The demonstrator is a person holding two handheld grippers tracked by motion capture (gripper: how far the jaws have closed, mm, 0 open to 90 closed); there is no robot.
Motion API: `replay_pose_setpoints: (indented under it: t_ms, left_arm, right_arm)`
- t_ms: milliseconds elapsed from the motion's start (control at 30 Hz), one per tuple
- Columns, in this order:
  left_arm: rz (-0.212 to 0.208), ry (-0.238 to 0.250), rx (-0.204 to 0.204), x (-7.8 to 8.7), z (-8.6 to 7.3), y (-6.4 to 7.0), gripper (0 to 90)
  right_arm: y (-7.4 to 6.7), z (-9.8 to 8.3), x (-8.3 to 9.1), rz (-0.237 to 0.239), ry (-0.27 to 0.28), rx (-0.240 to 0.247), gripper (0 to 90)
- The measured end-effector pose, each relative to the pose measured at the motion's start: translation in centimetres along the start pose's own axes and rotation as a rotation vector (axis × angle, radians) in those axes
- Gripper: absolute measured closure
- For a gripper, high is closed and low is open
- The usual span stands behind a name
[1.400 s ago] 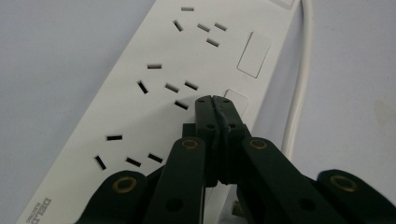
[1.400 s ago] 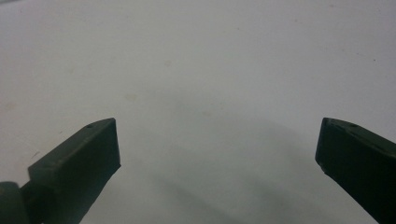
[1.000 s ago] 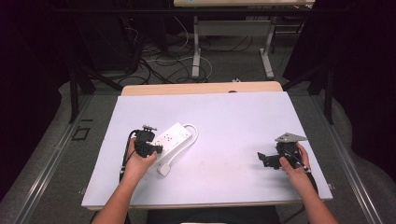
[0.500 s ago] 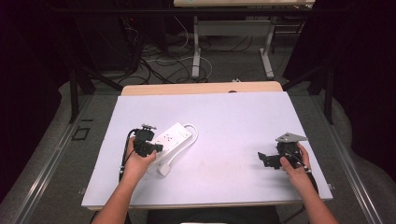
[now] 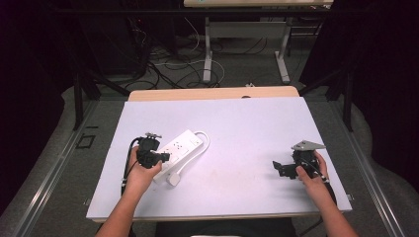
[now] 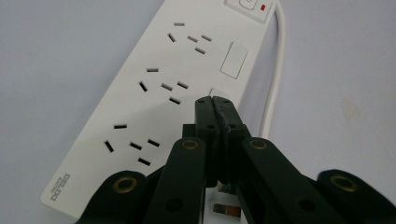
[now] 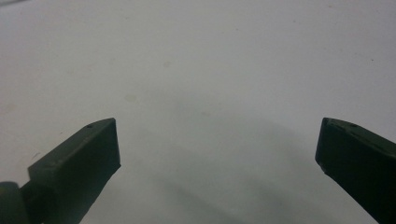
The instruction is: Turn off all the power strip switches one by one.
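**Nothing moved; closed tips parked on power strip**

Left gripper (image 6: 215, 100) pressed together, tips down on a small switch (image 6: 219, 93) of the power strip (image 5: 182, 147), same as a second ago. Probably pressing it. Strip running toward 1 o'clock from there. Right gripper (image 5: 279, 168) spread, idle at 3 o'clock, well apart.

Pale table top (image 5: 237, 123) on grey floor (image 5: 64, 163); tangled cables (image 5: 163, 64) and desk legs (image 5: 207, 49) in the dark beyond.
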State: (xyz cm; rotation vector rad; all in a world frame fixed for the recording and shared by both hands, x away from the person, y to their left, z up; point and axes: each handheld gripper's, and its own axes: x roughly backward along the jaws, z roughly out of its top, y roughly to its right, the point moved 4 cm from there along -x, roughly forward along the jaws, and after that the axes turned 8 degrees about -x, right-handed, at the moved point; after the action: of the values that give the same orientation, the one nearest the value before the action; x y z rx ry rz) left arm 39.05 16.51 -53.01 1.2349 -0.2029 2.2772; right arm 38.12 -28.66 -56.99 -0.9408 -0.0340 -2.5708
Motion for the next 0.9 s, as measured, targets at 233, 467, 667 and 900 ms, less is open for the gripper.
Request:
replay_pose_setpoints:
  t_ms: [233,467,667,900]
  left_arm:
    - [-0.007,-0.009,-0.003,0.3,-0.5,0.1,90.0]
    - [-0.009,-0.015,0.002,0.4,-1.1,0.2,90.0]
    - [-0.004,-0.015,0.009,0.5,-1.8,0.0,90.0]
    - [0.000,-0.016,0.024,0.4,-2.4,-0.3,90.0]
  right_arm:
    - [0.0,0.0,0.0,-0.003,0.002,0.004,0.0]
    - [0.1,0.1,0.1,-0.009,0.002,0.002,0.0]
    - [0.0,0.0,0.0,-0.004,0.002,0.003,0.0]
    - [0.0,0.0,0.0,-0.004,0.002,0.003,0.0]
